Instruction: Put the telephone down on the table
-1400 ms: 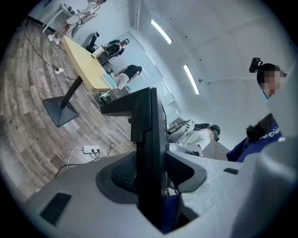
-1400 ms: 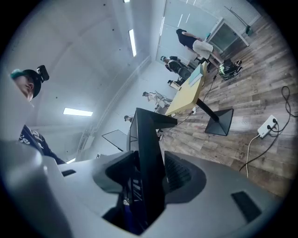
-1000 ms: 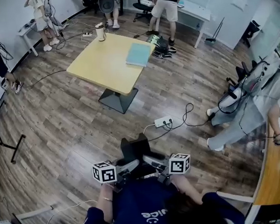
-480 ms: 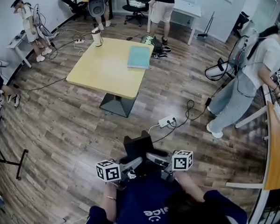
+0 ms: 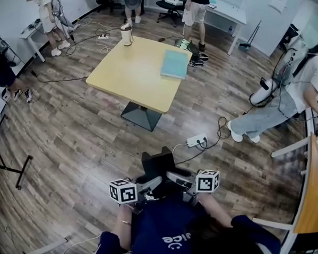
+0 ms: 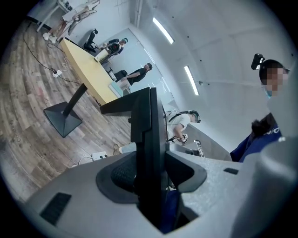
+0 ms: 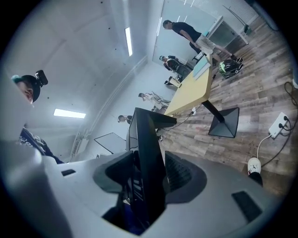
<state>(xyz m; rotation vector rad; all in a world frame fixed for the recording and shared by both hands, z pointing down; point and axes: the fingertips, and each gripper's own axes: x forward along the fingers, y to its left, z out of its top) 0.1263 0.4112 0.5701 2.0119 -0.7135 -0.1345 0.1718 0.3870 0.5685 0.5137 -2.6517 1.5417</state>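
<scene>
A black telephone [image 5: 158,165] hangs in front of me, clamped from both sides. My left gripper [image 5: 150,185] is shut on its left side and my right gripper [image 5: 175,179] on its right side. In the left gripper view the telephone [image 6: 150,135] stands edge-on as a dark slab between the pads, with the left gripper [image 6: 151,179] tight on it. The right gripper view shows the same slab [image 7: 148,148] pinched by the right gripper [image 7: 150,179]. The square yellow table [image 5: 129,72] stands well ahead across the wooden floor.
A light blue folder [image 5: 174,63] and a white jug [image 5: 126,34] sit on the table. A white power strip [image 5: 197,141] with cables lies on the floor between me and the table's dark base [image 5: 143,115]. People stand at the room's edges; one person [image 5: 275,110] bends at the right.
Both grippers and the telephone keep their grip and pose. The view has swung a little, shifting the table rightward in frame. The person at the right has moved and bent lower.
</scene>
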